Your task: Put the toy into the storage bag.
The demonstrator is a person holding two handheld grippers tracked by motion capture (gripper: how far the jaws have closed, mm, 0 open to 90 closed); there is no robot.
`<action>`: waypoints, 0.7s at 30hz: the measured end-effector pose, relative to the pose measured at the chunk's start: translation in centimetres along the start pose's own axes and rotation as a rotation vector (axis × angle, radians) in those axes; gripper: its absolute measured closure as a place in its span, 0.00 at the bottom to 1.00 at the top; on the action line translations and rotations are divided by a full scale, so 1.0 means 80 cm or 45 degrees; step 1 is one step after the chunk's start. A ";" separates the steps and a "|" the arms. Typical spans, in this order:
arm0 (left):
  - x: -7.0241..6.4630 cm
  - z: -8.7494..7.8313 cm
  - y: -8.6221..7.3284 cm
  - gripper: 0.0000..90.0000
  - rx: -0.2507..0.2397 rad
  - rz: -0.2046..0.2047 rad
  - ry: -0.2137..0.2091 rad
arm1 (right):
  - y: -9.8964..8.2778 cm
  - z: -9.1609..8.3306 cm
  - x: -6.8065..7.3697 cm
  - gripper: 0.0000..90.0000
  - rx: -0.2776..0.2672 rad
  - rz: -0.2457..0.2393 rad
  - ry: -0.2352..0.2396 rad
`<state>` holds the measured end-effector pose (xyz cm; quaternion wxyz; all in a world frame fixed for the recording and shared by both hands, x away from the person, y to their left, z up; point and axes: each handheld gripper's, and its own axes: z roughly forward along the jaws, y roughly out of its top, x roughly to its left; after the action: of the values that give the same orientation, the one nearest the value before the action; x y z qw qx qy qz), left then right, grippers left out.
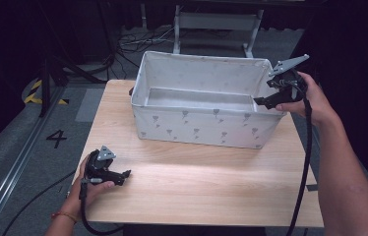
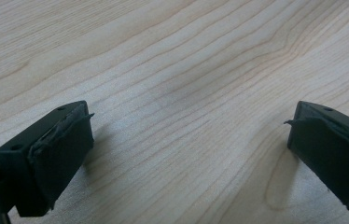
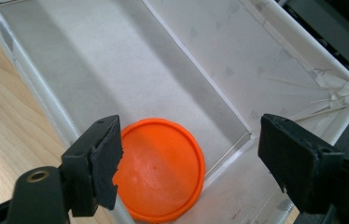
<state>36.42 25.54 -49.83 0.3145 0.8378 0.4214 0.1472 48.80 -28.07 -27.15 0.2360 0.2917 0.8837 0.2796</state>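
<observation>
A round, flat orange lid (image 3: 161, 170) with a raised rim lay on the floor of the white fabric bin (image 1: 197, 128); the right claw (image 3: 186, 163) hung above, wide and empty.

We count one white fabric bin (image 1: 197, 125) on one wooden table (image 1: 197, 187). Inside the bin we see one orange disc (image 3: 161, 170). We count two handheld grippers: one left gripper (image 1: 123, 174) and one right gripper (image 1: 260, 102).
</observation>
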 end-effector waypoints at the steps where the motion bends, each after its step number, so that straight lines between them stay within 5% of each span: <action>1: 0.000 0.000 0.000 0.01 -0.001 0.006 0.003 | 0.000 -0.001 0.002 0.24 -0.002 -0.001 -0.009; 6: 0.000 0.000 0.000 0.01 -0.001 0.006 0.003 | -0.001 -0.010 0.008 0.23 -0.050 0.051 -0.046; 21: 0.000 0.000 0.000 0.01 -0.001 0.006 0.002 | -0.013 -0.032 0.048 0.24 -0.130 0.061 -0.066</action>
<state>36.44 25.55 -49.82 0.3140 0.8384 0.4198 0.1488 44.18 -27.18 -26.92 0.2666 0.3077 0.8547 0.3222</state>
